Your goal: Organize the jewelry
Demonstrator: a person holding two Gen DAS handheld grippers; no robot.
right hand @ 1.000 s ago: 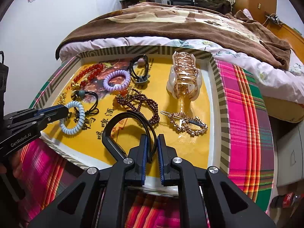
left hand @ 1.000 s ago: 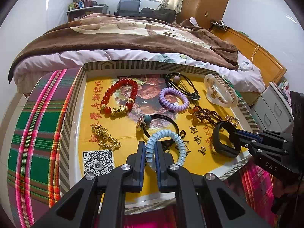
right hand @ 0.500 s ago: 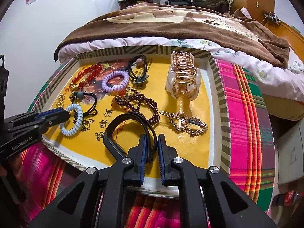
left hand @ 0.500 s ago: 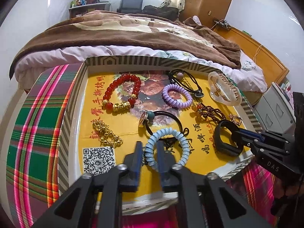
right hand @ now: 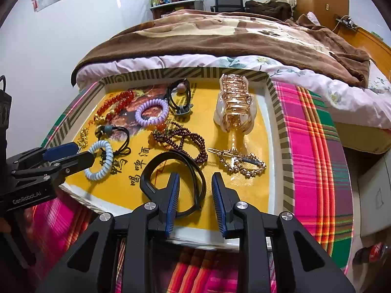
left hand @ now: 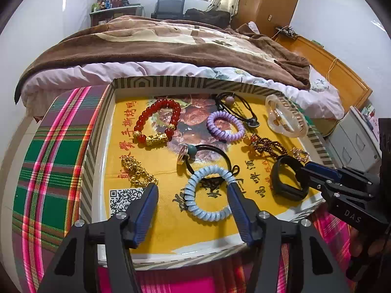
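Jaws of left gripper (left hand: pixel 191 195) opening around blue coil hair tie (left hand: pixel 207 193), lying free near tray's (left hand: pixel 156 81) front edge. Right gripper (right hand: pixel 195 185) likewise opening, wristband (right hand: pixel 171 183) loose between its fingers, flat on the tray beside the hair tie.

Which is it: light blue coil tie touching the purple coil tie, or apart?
Apart. The left wrist view shows yellow tray liner and a black hair tie between the light blue coil tie and purple coil tie.
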